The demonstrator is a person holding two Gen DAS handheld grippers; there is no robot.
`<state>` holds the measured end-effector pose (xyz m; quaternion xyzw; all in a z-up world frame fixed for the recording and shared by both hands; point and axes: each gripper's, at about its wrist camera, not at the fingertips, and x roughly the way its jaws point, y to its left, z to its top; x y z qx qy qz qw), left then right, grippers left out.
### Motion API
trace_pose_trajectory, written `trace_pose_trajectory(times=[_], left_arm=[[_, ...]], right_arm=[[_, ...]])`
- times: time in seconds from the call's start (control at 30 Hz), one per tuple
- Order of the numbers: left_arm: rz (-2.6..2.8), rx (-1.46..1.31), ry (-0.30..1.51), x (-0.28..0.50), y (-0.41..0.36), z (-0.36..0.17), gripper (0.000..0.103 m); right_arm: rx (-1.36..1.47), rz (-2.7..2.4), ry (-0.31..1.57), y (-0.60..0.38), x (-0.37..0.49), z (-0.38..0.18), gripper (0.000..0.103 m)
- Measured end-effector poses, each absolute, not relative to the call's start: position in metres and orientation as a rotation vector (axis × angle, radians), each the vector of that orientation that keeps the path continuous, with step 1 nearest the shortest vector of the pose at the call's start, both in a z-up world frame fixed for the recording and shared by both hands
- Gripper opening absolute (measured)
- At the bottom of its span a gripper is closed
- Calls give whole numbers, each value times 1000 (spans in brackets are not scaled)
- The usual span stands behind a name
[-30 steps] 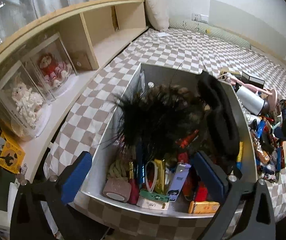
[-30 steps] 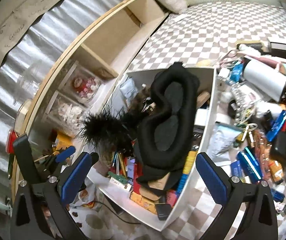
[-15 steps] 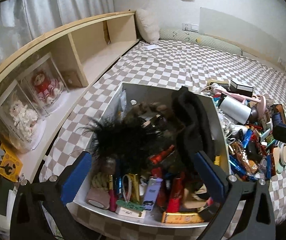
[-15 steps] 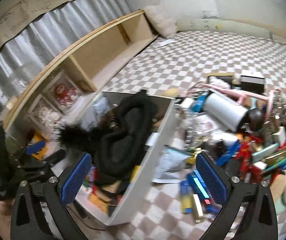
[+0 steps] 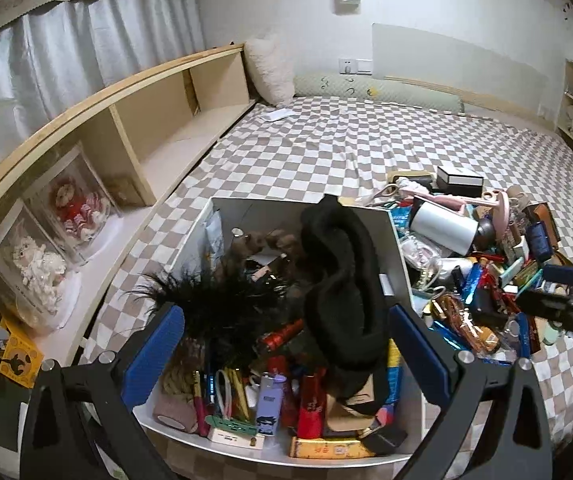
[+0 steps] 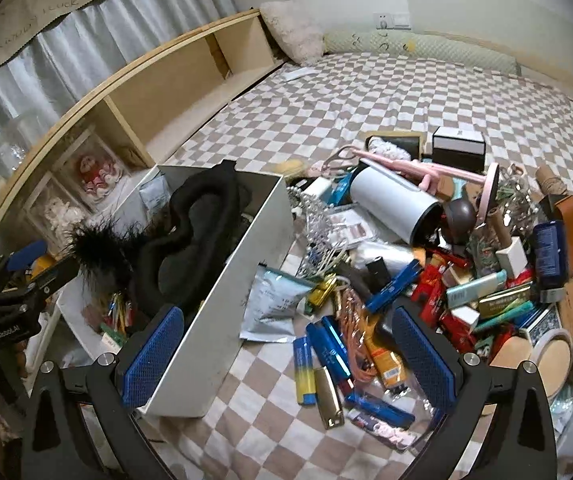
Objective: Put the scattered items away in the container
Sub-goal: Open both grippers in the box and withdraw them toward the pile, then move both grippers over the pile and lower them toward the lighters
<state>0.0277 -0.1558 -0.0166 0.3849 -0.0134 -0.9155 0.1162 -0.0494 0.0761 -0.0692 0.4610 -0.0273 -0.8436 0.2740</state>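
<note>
White container (image 6: pixel 222 300) crammed full (black eye mask (image 6: pixel 190 236) topmost), scattered items (image 6: pixel 438 280) heaped beside

Dim indoor light, fisheye-warped edges

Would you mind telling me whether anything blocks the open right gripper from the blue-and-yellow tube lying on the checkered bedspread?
Nothing visible does. The right gripper is open and empty, and the blue-and-yellow tube lies uncovered on the checkered bedspread between the blue pads. The white container's wall stands beside it to the left, and a gold harmonica lies close on its right.
</note>
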Motion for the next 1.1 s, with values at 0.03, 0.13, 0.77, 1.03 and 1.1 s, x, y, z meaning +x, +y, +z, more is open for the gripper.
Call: trace_pose_trajectory(times=[0.03, 0.13, 0.77, 1.03, 1.1], left_arm=[[-2687, 1131, -36, 28, -155, -16, 103], [-2704, 1136, -68, 28, -150, -16, 103], [-2747, 1186, -95, 29, -141, -18, 103], [-2755, 1236, -136, 23, -127, -23, 103], [-2764, 1239, -141, 21, -124, -23, 103]], right_arm=[[1244, -2258, -68, 75, -49, -69, 103], [1232, -2232, -49, 70, -47, -67, 103], [1238, -2203, 43, 62, -39, -67, 103], [1249, -2224, 25, 76, -39, -64, 103], [1247, -2233, 37, 80, -37, -63, 103]])
